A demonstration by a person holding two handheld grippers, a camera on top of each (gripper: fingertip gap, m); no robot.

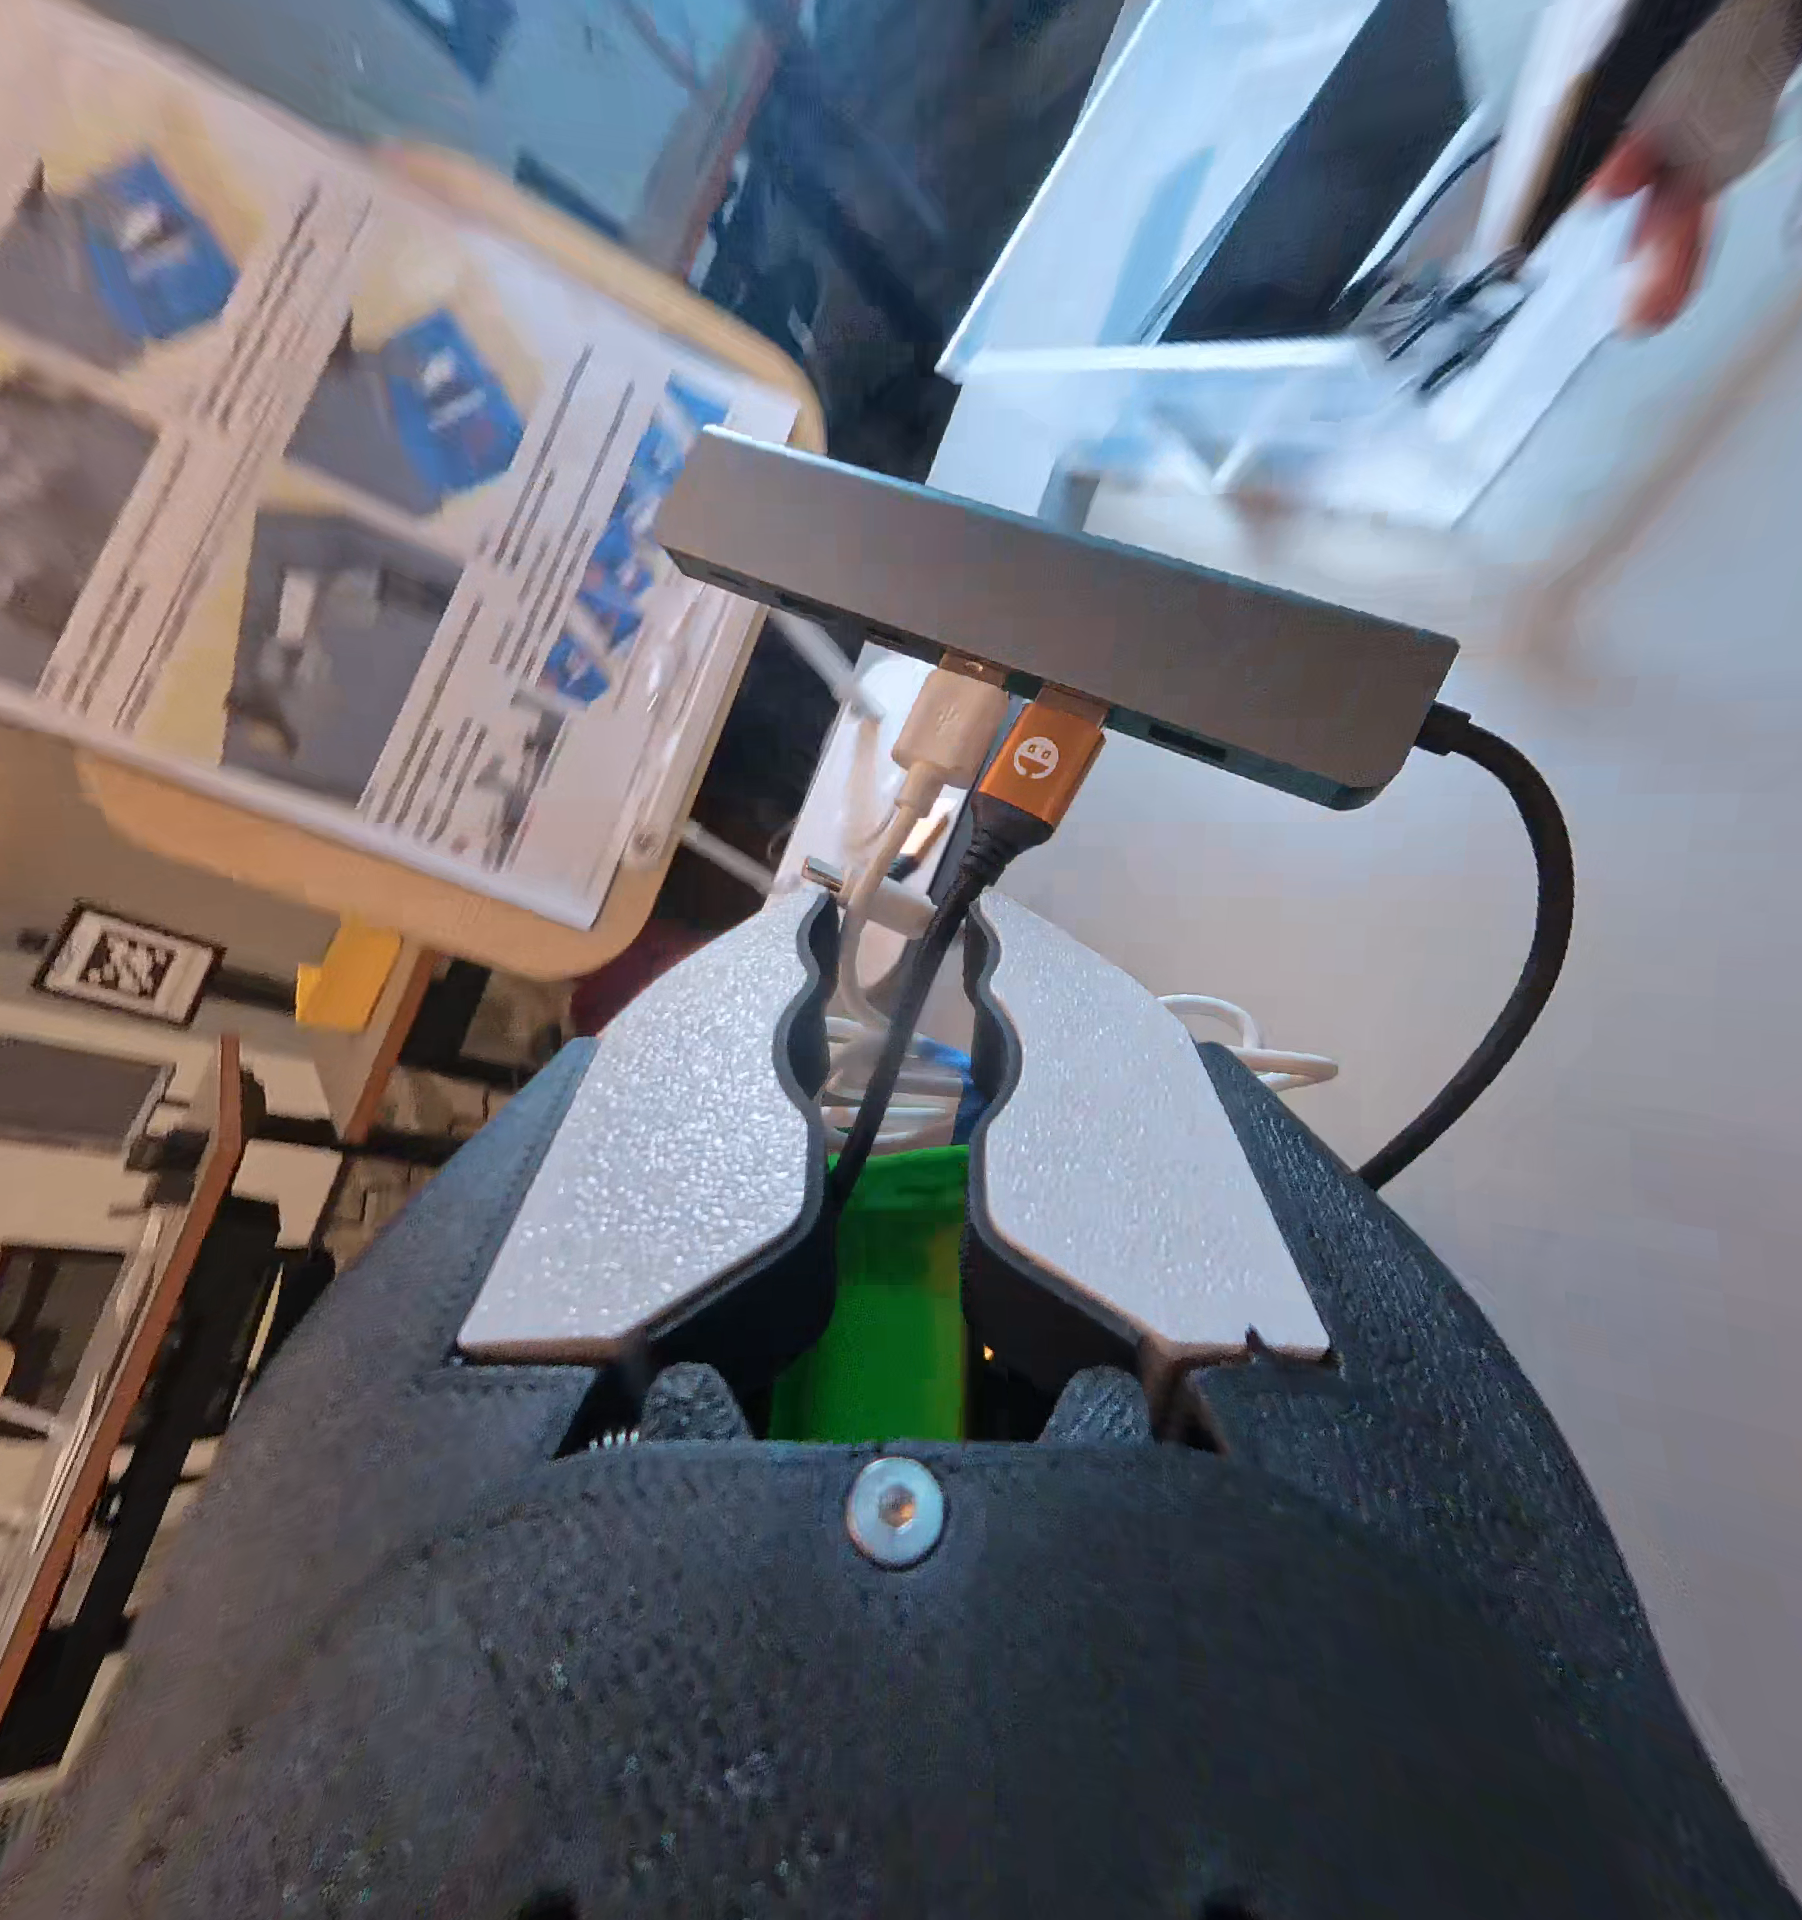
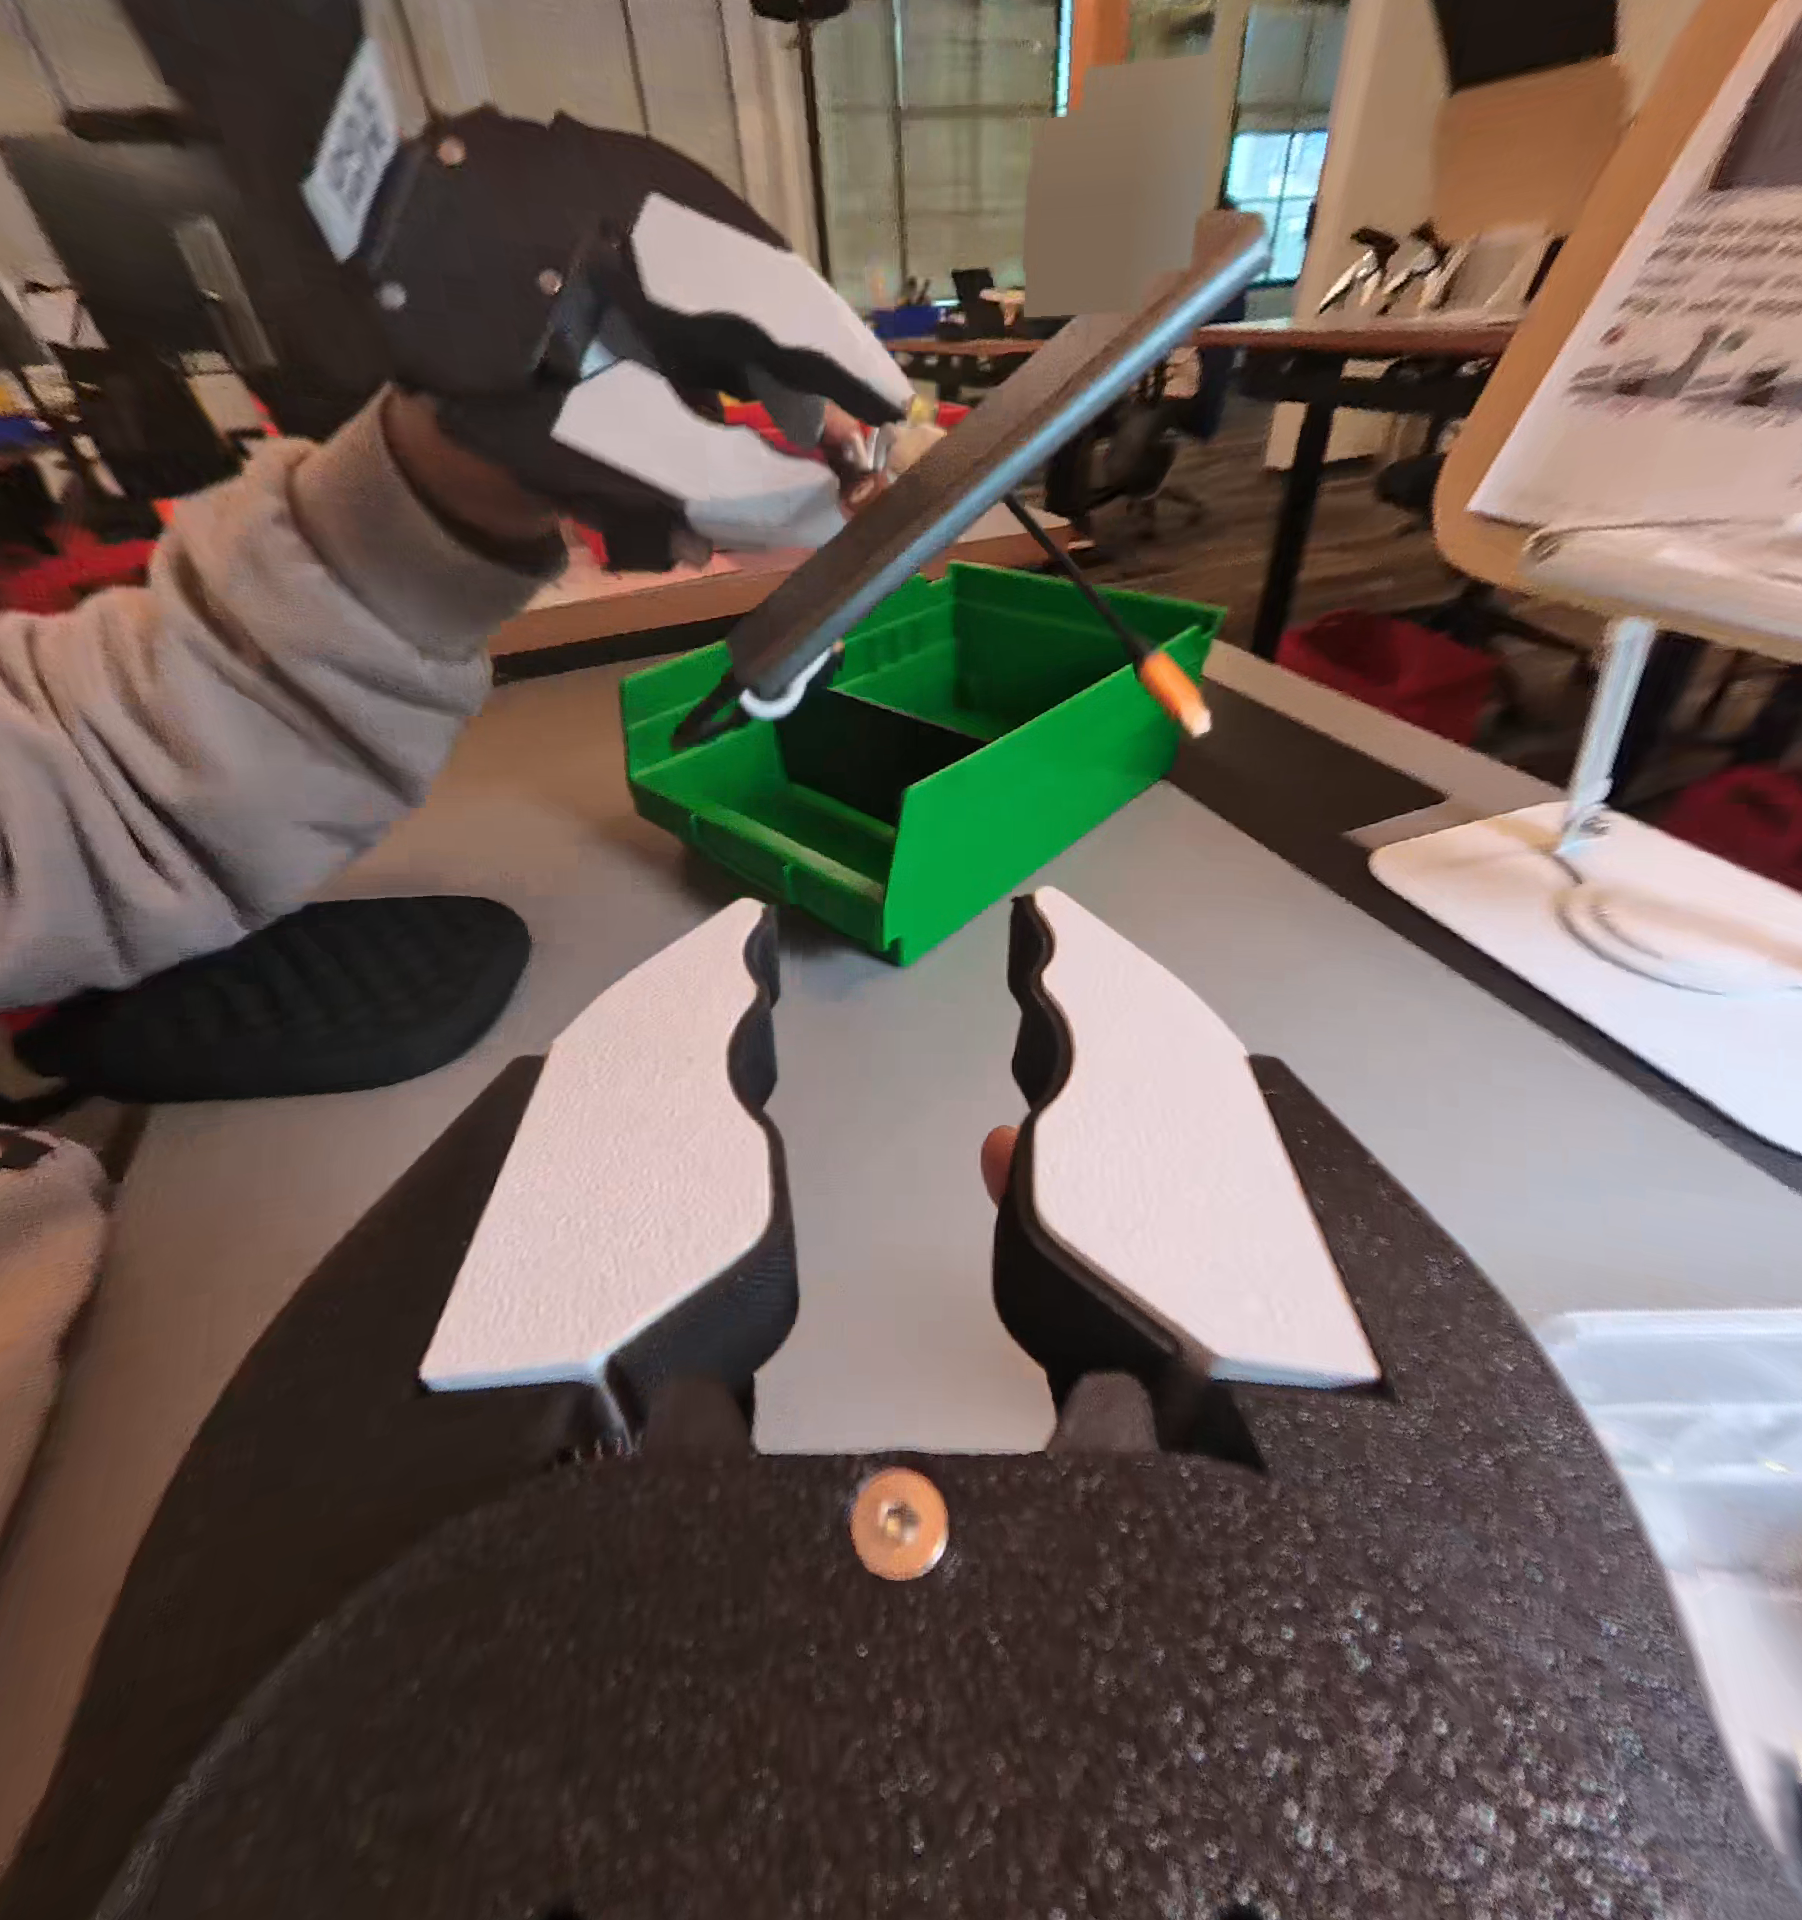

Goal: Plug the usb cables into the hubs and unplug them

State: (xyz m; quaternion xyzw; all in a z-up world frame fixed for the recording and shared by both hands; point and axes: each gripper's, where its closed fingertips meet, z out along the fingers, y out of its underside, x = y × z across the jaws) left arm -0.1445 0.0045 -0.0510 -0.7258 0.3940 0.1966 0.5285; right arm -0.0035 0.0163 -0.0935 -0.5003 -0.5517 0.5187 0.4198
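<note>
The grey hub [image 1: 1032, 592] is up in the air, tilted, with a white USB plug [image 1: 949, 717] and an orange USB plug [image 1: 1042, 753] side by side in its ports. My left gripper [image 1: 902, 914] is shut on their cables just below the plugs. The hub's own black cable [image 1: 1541, 935] loops down on the right. In the right wrist view the hub [image 2: 980, 468] slants above the green bin [image 2: 1032, 821], beside the left gripper [image 2: 871, 447]. The orange cable's loose end [image 2: 1172, 701] dangles. My right gripper [image 2: 892, 925] is open and empty over the grey table.
An instruction board [image 2: 1707, 364] on a white stand base [image 2: 1655, 935] is at the right. A person's sleeve [image 2: 201, 675] and a black textured object [image 2: 305, 997] lie at the left. A clear plastic bag [image 2: 1728, 1455] is at the near right. Another person's hand [image 1: 1655, 229] is far off. The gap from one gripper's tips to the other's is roughly 15 cm. The black textured object [image 2: 305, 997] is about 35 cm from both grippers' fingertips.
</note>
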